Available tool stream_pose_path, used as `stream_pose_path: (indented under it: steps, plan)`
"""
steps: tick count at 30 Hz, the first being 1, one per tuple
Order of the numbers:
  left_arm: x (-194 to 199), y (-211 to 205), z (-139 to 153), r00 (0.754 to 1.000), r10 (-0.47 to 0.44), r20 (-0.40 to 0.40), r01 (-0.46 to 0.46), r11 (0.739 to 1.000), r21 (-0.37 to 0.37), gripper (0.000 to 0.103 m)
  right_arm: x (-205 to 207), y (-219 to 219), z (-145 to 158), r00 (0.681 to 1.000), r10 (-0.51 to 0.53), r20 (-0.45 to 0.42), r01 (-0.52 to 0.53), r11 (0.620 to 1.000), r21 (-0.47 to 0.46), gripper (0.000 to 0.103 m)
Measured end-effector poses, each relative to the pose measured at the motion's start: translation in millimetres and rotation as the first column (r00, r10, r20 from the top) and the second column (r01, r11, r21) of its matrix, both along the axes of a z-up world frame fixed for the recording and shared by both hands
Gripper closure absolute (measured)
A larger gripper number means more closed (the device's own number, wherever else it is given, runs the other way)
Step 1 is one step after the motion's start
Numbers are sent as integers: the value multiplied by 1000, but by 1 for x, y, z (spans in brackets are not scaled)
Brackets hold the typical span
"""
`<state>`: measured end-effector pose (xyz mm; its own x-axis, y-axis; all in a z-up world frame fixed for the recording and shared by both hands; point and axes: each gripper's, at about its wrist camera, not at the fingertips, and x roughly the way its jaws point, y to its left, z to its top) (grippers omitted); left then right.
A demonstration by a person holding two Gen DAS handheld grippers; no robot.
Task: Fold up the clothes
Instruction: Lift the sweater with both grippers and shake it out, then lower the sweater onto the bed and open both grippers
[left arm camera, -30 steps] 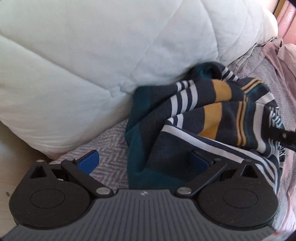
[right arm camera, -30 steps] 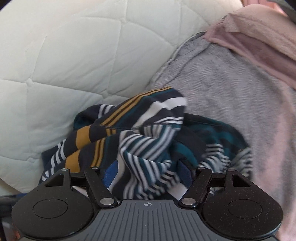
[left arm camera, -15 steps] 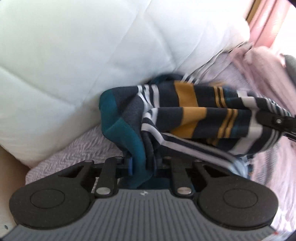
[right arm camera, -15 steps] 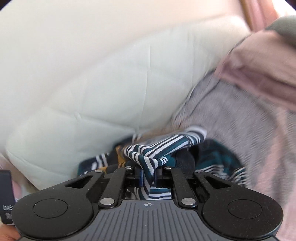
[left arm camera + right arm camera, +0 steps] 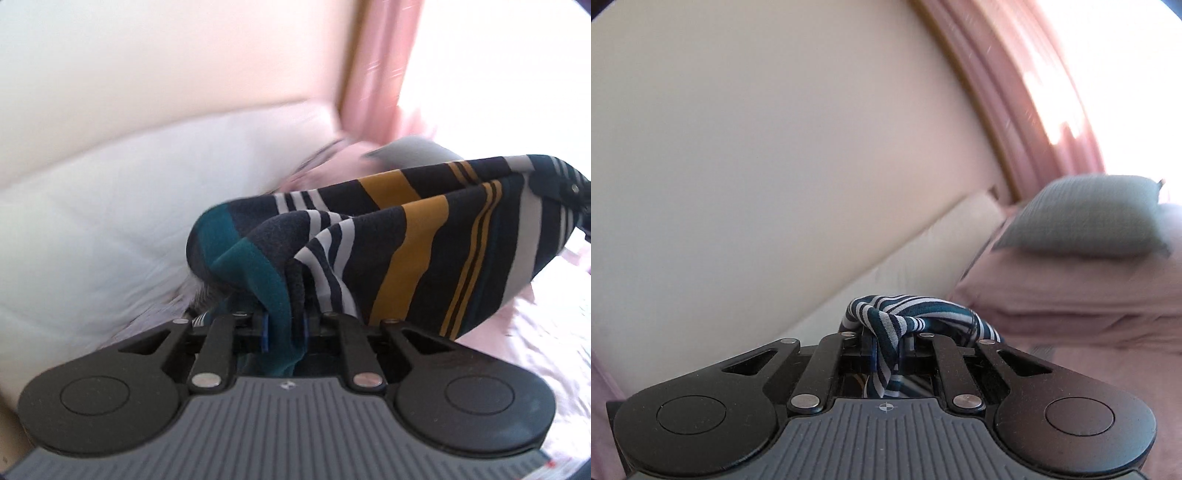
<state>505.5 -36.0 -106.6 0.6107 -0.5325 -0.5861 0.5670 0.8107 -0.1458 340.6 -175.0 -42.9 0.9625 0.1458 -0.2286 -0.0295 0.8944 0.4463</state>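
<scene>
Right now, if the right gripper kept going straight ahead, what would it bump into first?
Probably the cream wall. The right gripper, shut on the striped garment, points over the white quilt toward it. Depth is hard to judge here.

Bright daylight glares from upper right; backgrounds motion-blurred, fisheye edges curved.
</scene>
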Motion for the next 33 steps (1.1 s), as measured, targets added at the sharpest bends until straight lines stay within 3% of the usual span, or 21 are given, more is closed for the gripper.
stream_pose_path:
  steps: [4, 8, 13, 16, 18, 19, 20, 21, 22, 25, 28, 30, 31, 33]
  plan:
    - [-55, -36, 49, 988, -121, 91, 125, 991, -42, 92, -70, -34, 54, 987, -88, 136, 92, 996, -19, 97]
    - [-114, -80, 97, 956, -239, 173, 259, 960, -108, 92, -146, -71, 104, 950, -192, 247, 207, 978, -36, 97]
    - [-203, -142, 153, 881, -395, 260, 449, 871, -199, 92, -255, -124, 172, 859, -331, 391, 375, 926, -42, 97]
    - [-262, -183, 177, 827, -471, 307, 546, 803, -241, 92, -309, -154, 206, 832, -386, 398, 448, 891, -72, 96]
    - [-296, -211, 182, 806, -515, 291, 583, 778, -237, 89, -330, -179, 213, 860, -420, 290, 460, 884, -86, 93]
    - [-309, -229, 179, 805, -540, 245, 589, 775, -229, 85, -338, -191, 210, 879, -431, 205, 455, 886, -89, 81]
    - [-317, -245, 171, 809, -559, 183, 587, 778, -222, 83, -340, -202, 199, 895, -432, 111, 443, 891, -99, 68]
    - [-327, -258, 160, 810, -574, 120, 586, 783, -208, 73, -343, -210, 181, 906, -424, 19, 423, 899, -112, 35]
    - [-332, -268, 146, 812, -579, 70, 581, 791, -192, 67, -353, -214, 163, 904, -423, -57, 415, 902, -121, 23]
    - [-354, -295, 97, 799, -601, -13, 597, 797, -87, 55, -385, -215, 91, 858, -435, -273, 413, 900, -138, 23]
    - [-371, -301, 52, 788, -606, -107, 612, 790, 29, 51, -410, -207, 13, 755, -435, -491, 458, 885, -81, 23]
    - [-377, -290, 23, 777, -602, -183, 623, 776, 92, 48, -451, -204, -11, 693, -438, -573, 499, 865, -58, 23]
    - [-406, -267, 25, 779, -593, -206, 621, 774, 120, 47, -458, -196, -21, 671, -443, -594, 515, 855, -57, 23]
    - [-416, -253, 18, 778, -582, -238, 623, 764, 168, 41, -486, -197, -29, 631, -458, -626, 545, 836, -63, 23]
